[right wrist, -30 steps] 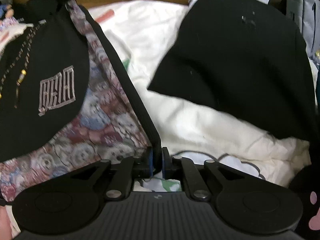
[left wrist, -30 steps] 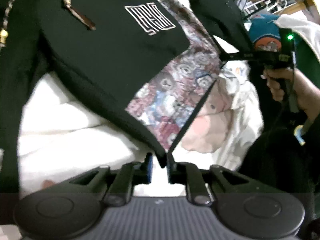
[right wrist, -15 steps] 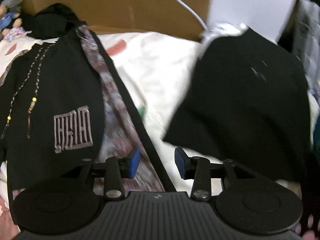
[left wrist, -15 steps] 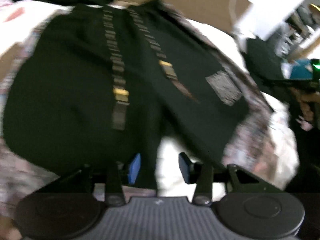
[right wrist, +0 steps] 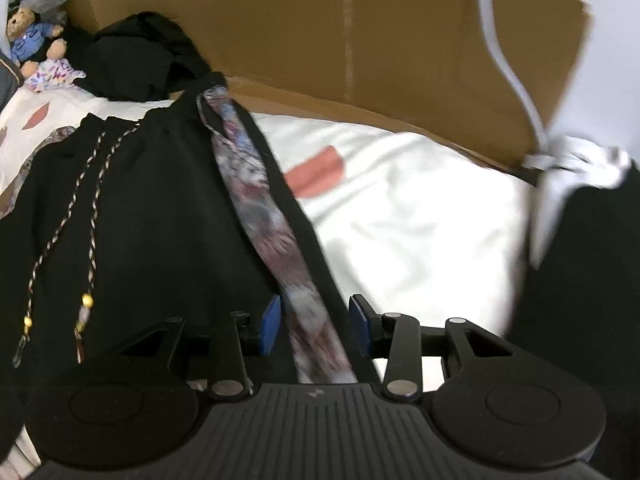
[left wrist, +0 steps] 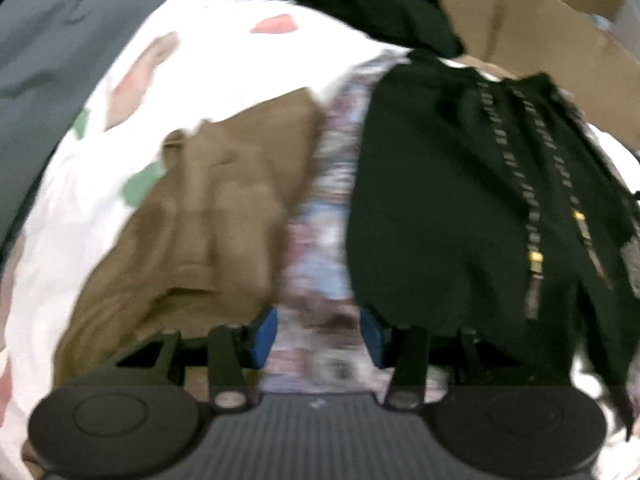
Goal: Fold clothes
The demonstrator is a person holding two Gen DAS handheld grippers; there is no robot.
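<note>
Broadly, a white patterned bedsheet (right wrist: 420, 208) is covering the bed, and a black hoodie (right wrist: 152, 216) with a patterned lining (right wrist: 260, 216) is lying spread across it, beside a brown garment (left wrist: 208, 216). The left hand-held gripper (left wrist: 318, 334) is hanging over the lining strip, its jaws opening and pressing on nothing. The right hand-held gripper (right wrist: 314, 326) is standing partly open over the hoodie's edge, gripping nothing.

Both wrist cameras look steeply down, close over the bed (right wrist: 400, 208); both share the black garment (left wrist: 440, 200) (right wrist: 160, 220), the left view seemingly blurred.
</note>
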